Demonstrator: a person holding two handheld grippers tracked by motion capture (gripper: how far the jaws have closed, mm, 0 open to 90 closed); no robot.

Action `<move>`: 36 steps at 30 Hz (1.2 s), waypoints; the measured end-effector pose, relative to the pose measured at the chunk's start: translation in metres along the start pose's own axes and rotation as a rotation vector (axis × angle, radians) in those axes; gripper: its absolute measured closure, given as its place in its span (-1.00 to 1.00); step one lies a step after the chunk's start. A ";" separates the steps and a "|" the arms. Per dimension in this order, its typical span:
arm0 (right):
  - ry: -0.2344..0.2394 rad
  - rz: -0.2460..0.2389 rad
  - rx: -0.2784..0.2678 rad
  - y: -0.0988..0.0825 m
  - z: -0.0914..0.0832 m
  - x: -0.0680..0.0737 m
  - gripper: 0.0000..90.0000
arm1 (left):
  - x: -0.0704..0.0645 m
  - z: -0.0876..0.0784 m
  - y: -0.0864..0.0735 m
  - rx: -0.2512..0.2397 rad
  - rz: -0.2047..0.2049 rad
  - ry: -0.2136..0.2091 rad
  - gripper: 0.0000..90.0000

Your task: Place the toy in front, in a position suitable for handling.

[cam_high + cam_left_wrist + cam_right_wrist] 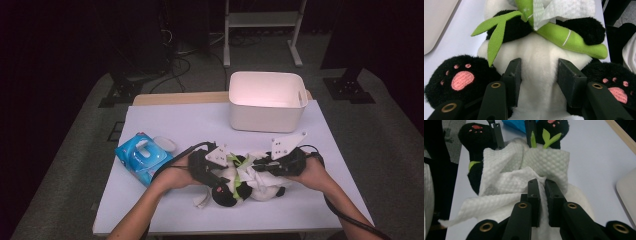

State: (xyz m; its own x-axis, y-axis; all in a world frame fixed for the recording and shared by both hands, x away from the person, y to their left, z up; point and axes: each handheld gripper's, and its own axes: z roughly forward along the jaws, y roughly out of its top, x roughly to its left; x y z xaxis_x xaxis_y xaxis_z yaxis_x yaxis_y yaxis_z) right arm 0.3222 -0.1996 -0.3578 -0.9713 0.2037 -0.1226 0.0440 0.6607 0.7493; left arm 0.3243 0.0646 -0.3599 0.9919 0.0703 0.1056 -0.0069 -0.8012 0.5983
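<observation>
Low centre of the high view: plush panda (235,182) lies on its back on the table (165,120), left gripper (539,72) clamped across its white belly between the black feet, right gripper (541,186) pinched tight on a fold of a white wet wipe (524,173) draped over the toy's chest and bamboo sprig (564,38). Wiping looks partway: the wipe is out of the blue wipe pack (141,156) at left and spread on the toy, though how much fur is cleaned I cannot judge. The white bin (267,100) at upper centre appears empty, so finishing and putting things away likely remain.
</observation>
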 end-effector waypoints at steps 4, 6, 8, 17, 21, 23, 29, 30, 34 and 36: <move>-0.020 0.019 0.009 -0.006 -0.012 -0.007 0.86 | 0.001 0.000 -0.001 -0.002 -0.008 -0.002 0.20; -0.025 0.037 0.023 -0.012 -0.016 -0.013 0.86 | 0.002 0.000 -0.001 -0.002 -0.008 -0.004 0.20; -0.021 0.060 0.033 -0.019 -0.017 -0.017 0.86 | 0.002 0.000 0.000 0.000 -0.007 -0.004 0.20; 0.030 0.114 0.014 -0.037 -0.015 -0.016 0.90 | 0.007 -0.002 -0.001 -0.002 -0.002 0.012 0.20; 0.030 0.109 0.021 -0.036 -0.013 -0.010 0.92 | 0.011 -0.003 -0.006 -0.026 -0.028 0.011 0.19; 0.022 0.105 0.029 -0.035 -0.013 -0.007 0.92 | 0.012 -0.003 -0.007 -0.026 -0.027 0.017 0.19; 0.031 0.115 0.014 -0.038 -0.013 0.001 0.92 | 0.013 0.001 -0.005 -0.033 -0.026 0.017 0.18; 0.029 0.120 0.015 -0.039 -0.013 0.001 0.92 | 0.012 0.004 -0.005 -0.038 -0.026 0.015 0.18; 0.018 0.108 0.023 -0.041 -0.018 0.005 0.92 | 0.010 0.009 0.002 -0.028 -0.005 -0.008 0.21; 0.017 0.099 0.034 -0.041 -0.021 0.006 0.92 | 0.006 0.012 0.009 -0.017 0.012 -0.017 0.22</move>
State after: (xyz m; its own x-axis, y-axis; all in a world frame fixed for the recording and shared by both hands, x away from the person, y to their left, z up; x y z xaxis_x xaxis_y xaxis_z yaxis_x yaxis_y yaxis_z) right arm 0.3098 -0.2407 -0.3753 -0.9656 0.2575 -0.0377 0.1479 0.6623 0.7345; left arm 0.3315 0.0512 -0.3635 0.9938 0.0501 0.0992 -0.0210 -0.7920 0.6101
